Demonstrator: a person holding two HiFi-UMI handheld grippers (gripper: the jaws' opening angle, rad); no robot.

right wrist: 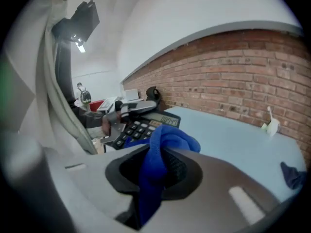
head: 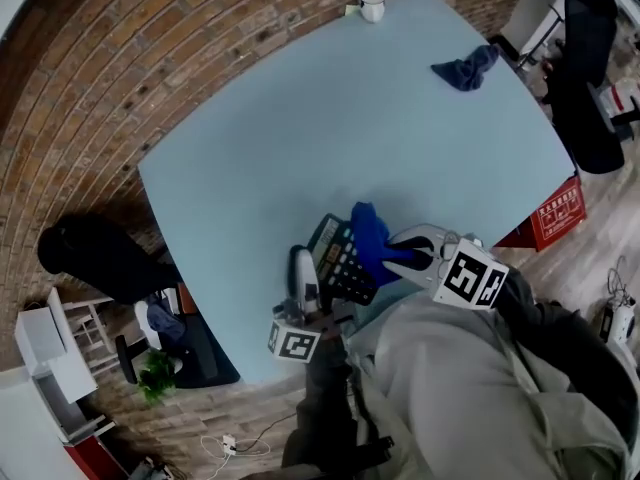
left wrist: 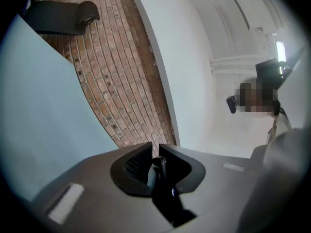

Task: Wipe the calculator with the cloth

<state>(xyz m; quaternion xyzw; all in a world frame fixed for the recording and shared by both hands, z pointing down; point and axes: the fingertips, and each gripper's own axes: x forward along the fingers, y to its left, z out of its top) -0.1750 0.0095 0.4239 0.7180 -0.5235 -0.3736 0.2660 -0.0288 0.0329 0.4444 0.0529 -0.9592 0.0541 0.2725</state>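
Note:
A black calculator (head: 338, 260) is at the table's near edge, tilted, and my left gripper (head: 304, 270) is shut on its left side. In the left gripper view only a thin dark edge of the calculator (left wrist: 161, 181) shows, pinched in the left gripper (left wrist: 154, 155). My right gripper (head: 398, 254) is shut on a bright blue cloth (head: 371, 234), which lies over the calculator's right part. In the right gripper view the cloth (right wrist: 160, 144) bulges out of the right gripper (right wrist: 156, 155), with the calculator's keys (right wrist: 138, 127) just beyond it.
The light blue table (head: 300, 138) has a second, darker blue cloth (head: 466, 68) at its far right and a white mug (head: 372, 5) at the far edge. A black chair (head: 100, 258) stands left on the brick floor, and a red crate (head: 556, 214) stands right.

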